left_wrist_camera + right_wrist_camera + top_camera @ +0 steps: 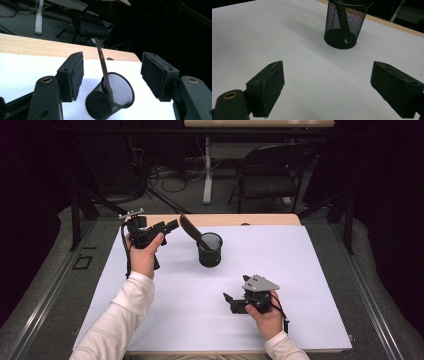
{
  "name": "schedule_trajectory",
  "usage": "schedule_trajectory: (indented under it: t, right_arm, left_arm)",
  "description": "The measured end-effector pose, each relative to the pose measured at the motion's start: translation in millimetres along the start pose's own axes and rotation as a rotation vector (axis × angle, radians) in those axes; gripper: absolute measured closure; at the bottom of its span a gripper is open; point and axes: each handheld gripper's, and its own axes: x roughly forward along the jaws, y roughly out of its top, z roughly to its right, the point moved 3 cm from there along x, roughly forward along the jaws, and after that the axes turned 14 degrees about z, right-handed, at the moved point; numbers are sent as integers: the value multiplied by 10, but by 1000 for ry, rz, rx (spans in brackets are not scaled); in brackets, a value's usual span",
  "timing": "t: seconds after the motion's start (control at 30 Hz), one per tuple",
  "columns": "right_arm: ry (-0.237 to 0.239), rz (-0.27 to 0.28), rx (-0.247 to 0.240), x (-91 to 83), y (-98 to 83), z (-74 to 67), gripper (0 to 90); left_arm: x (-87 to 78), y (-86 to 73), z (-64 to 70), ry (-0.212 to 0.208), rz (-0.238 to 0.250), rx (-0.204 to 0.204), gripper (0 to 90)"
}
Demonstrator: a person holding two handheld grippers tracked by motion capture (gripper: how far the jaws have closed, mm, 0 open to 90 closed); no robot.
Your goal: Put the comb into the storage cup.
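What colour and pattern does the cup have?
Black wire mesh cup; it shows best in the right gripper view.

A white sheet (300, 285) covers most of a pale wooden counter (260, 219), while a black folding chair (267, 172), a white stand leg (207, 170) and tangled cables (170, 175) sit on the grey floor beyond.

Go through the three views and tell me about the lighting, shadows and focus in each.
High view: the white table cover is evenly lit, the room behind dark, and detail is soft. Left gripper view: the mesh cup is sharp and the right background black. Right gripper view: the near jaws look soft, and a faint shadow lies left of the cup.
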Motion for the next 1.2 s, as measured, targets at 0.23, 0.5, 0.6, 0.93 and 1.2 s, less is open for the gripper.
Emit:
schedule_trajectory:
  t: [0.23, 0.5, 0.6, 0.93, 1.2]
  right_arm:
    - [1, -1, -2, 0, 0, -4, 117]
    - [2, -2, -4, 0, -1, -4, 117]
    - [2, -1, -3, -1, 1, -6, 116]
    - [1, 0, -3, 1, 1, -9, 117]
    - [-1, 2, -2, -3, 4, -11, 117]
  left_arm:
    - [-94, 4, 69, -21, -10, 71, 316]
    - [-208, 9, 162, -60, -19, 119, 251]
    - [-258, 4, 208, -80, -21, 138, 236]
    - [-419, -52, 273, -134, -30, 186, 175]
    - [-571, -138, 274, -185, -49, 201, 172]
